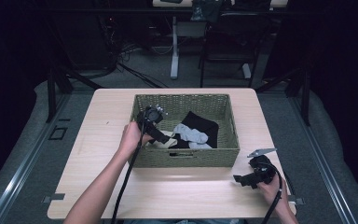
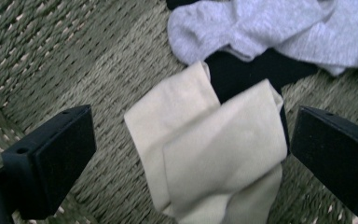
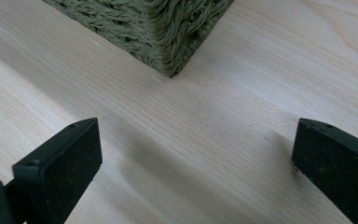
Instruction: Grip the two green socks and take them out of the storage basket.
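Cream sock (image 2: 214,154) lies between left hand-held gripper's (image 2: 191,158) spread jaws.

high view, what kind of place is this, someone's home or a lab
Probably a lab or recording studio, not a home: the wooden table stands alone under dark surroundings, loose cables trail on the floor behind it, and a desk leg with a chair stands farther back.

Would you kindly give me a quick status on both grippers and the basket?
Left gripper open over cream sock in basket. Right gripper open, idle on table. Grey sock lies beyond, not obstructing.
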A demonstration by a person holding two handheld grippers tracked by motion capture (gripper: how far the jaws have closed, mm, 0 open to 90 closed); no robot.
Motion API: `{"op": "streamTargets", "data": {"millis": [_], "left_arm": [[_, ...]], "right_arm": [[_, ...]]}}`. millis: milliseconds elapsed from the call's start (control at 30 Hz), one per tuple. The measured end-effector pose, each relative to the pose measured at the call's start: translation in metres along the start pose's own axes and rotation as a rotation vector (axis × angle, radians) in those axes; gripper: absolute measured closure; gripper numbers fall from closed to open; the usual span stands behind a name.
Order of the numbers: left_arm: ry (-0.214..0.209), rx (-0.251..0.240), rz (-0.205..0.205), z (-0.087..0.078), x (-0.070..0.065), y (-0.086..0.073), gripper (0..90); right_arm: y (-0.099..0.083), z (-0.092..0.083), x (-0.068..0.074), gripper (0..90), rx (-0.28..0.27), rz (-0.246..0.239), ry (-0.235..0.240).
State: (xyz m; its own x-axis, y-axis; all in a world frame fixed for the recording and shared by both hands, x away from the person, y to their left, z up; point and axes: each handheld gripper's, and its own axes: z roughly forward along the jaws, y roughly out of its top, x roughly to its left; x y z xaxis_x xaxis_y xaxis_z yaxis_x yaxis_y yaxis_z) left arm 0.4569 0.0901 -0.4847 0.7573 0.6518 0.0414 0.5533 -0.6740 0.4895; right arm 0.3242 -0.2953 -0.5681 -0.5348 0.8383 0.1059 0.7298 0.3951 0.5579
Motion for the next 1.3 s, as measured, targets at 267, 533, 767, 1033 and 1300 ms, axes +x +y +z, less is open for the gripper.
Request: {"op": "streamTargets", "data": {"millis": [267, 533, 767, 1033, 1300], "left_arm": [[-0.023, 0.042, 0.025, 0.013, -0.007, 0.01, 0.3], [-0.062, 0.121, 0.039, 0.034, -0.007, 0.016, 1.6], [-0.082, 0.175, 0.051, 0.042, -0.008, 0.02, 18.7], [-0.066, 0.186, 0.034, 0.04, -0.007, 0.021, 54.2], [-0.036, 0.126, 0.016, 0.026, -0.005, 0.021, 80.9]], "right_arm": [[0.0, 0.0, 0.0, 0.8, -0.003, -0.001, -0.006], [0.0, 0.001, 0.001, 0.8, -0.003, 0.0, -0.002], [0.0, 0.001, 0.001, 0.8, -0.002, -0.001, 0.01], [0.0, 0.001, 0.001, 0.8, -0.003, -0.002, -0.003], [0.0, 0.001, 0.001, 0.9, -0.006, -0.004, -0.001]]}}
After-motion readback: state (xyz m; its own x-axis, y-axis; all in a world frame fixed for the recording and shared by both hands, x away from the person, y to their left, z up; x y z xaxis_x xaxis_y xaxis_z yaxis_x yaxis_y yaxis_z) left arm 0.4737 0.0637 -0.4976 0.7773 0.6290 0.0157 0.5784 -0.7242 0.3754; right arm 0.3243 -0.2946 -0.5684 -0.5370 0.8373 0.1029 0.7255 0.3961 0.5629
